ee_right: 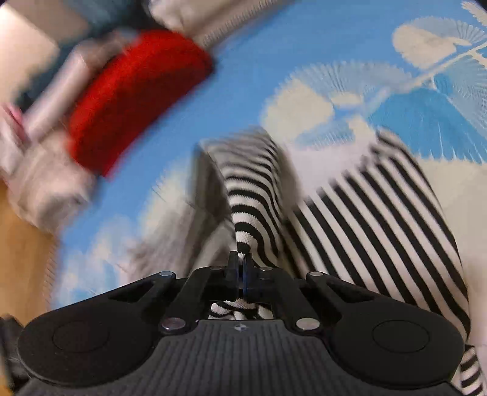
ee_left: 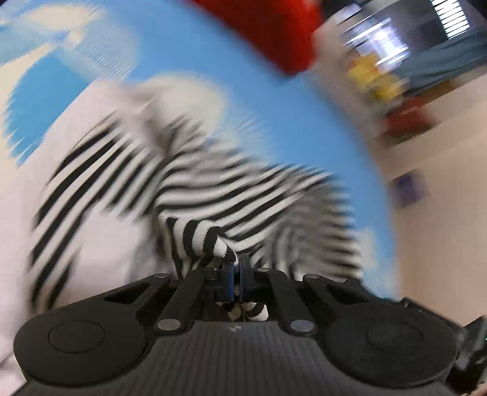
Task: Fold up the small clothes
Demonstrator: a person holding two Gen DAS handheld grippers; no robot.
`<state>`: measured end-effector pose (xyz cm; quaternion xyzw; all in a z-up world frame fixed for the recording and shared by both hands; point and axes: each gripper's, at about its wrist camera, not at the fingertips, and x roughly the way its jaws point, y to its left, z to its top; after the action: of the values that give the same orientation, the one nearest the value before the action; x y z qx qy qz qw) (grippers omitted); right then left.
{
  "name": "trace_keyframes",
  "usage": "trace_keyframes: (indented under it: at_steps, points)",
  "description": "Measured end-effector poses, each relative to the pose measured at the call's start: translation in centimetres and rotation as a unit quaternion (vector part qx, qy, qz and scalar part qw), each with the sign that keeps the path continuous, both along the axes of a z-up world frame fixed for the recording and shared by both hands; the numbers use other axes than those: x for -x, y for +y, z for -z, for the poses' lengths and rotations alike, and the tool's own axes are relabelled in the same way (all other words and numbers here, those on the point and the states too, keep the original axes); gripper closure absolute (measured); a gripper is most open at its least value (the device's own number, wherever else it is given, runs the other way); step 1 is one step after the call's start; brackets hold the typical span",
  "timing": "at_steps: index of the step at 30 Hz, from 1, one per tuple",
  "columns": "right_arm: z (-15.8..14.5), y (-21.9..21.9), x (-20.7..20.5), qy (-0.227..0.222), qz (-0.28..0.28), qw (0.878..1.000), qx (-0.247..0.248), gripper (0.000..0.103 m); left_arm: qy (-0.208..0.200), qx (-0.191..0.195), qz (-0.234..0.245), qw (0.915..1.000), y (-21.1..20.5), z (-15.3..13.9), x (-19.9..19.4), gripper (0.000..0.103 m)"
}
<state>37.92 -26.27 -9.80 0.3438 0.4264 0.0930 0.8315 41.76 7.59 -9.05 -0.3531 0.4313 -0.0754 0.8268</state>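
Note:
A small black-and-white striped garment lies partly bunched on a blue mat with white cloud shapes. My left gripper is shut on a fold of the striped garment, with cloth also showing behind the fingers. In the right wrist view my right gripper is shut on another edge of the same striped garment, which stretches away to the right over the mat. Both views are blurred by motion.
A red folded cloth lies at the far side of the mat; it also shows in the right wrist view. Pale cloth lies near a wooden floor. Blurred yellow and red items stand beyond the mat.

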Motion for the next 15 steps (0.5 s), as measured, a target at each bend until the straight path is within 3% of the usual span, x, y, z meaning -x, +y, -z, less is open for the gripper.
trace_keyframes:
  at_steps: [3,4,6,7,9,11,13,15]
  points:
    - [-4.6,-1.7,2.1,-0.109,0.003,0.993,-0.036,0.102,-0.118,0.020,-0.022,0.9926,1.5,-3.0,1.3,0.100]
    - [-6.1,-2.1,3.1,-0.149,-0.010,0.988,-0.043,0.102,-0.135,0.020,-0.032,0.9902,2.2,-3.4,1.7,0.100]
    - [-7.2,-2.5,4.3,-0.180,-0.034,0.982,-0.055,0.102,-0.122,0.028,-0.047,0.9910,3.8,-3.1,2.0,0.100]
    - [-7.1,-2.7,4.7,-0.170,-0.048,0.982,-0.064,0.102,-0.095,0.032,-0.045,0.9939,4.3,-2.5,1.9,0.100]
    - [-5.8,-2.2,4.9,-0.084,-0.087,0.992,-0.024,0.102,0.013,0.004,-0.009,0.9999,4.4,-0.4,1.3,0.099]
    - [-3.2,-1.7,5.2,0.027,-0.112,0.993,0.034,0.102,0.109,-0.052,0.008,0.9927,4.2,2.2,1.7,0.099]
    - [-0.5,-1.2,5.8,0.108,-0.154,0.981,0.050,0.102,0.144,-0.054,-0.009,0.9880,5.1,3.3,2.4,0.099]
    - [0.0,-0.4,6.2,0.117,-0.189,0.973,0.061,0.098,0.143,-0.050,-0.027,0.9881,6.1,3.0,2.6,0.099]
